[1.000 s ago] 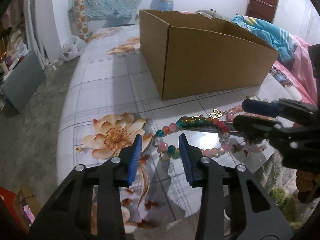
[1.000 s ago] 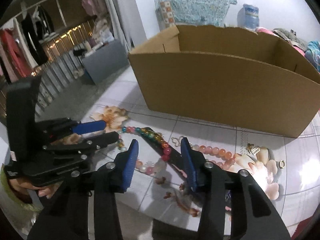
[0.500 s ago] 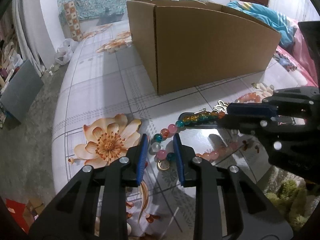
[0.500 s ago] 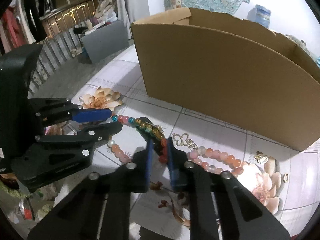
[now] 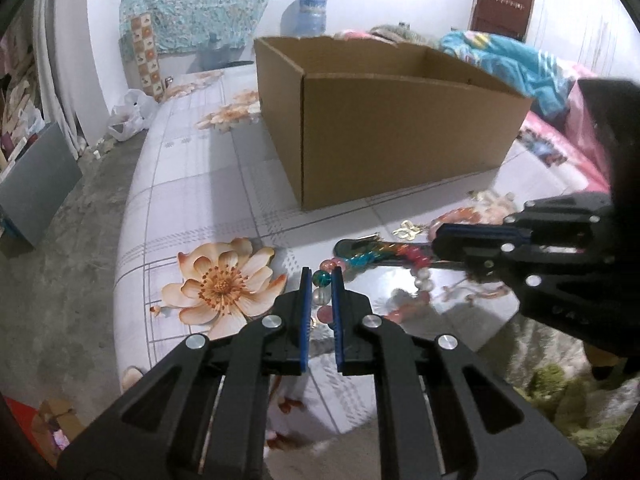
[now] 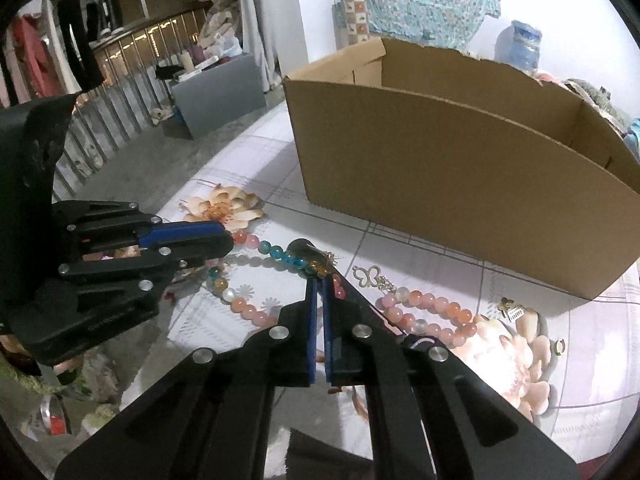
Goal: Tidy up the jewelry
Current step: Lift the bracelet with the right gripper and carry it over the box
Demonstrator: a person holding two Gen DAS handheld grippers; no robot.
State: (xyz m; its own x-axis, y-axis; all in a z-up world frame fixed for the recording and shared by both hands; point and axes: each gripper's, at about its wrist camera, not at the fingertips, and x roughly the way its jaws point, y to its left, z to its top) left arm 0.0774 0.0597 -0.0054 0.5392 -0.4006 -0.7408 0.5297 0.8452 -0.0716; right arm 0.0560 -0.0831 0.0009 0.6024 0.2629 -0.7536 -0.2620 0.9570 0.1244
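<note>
Here the left gripper [image 5: 321, 280] has its blue pads [image 5: 306, 312] closing on the beaded bracelet [image 5: 322, 278]: a teal bead sits squeezed between the pad tips, with a pearly bead and a pink one in the narrow gap just behind it. From that pinch the strand of multicoloured beads runs off to the gripper's right, over the glossy tabletop, straight to the right gripper [image 5: 440, 242], which crosses the view from that side.

In the right wrist view the right gripper's [image 6: 320, 280] pads are pressed almost together, clamped on the same bracelet [image 6: 280, 258] at its gold and green section right at the tips; whether the strand is lifted off the table cannot be told. To its left the left gripper [image 6: 228, 242] holds the pink and teal end, and a loop of peach and pearl beads sags between the two tools.

Just ahead and to the right of the right gripper lies a gold butterfly charm [image 6: 370, 276], joined to a strand of pink and orange beads [image 6: 424, 310] curving over a printed flower. Farther right sit a small gold clasp [image 6: 512, 310] and a gold ring [image 6: 559, 346]. Beyond both grippers an open cardboard box [image 6: 460, 184] stands on the flowered table [image 5: 192, 200].
</note>
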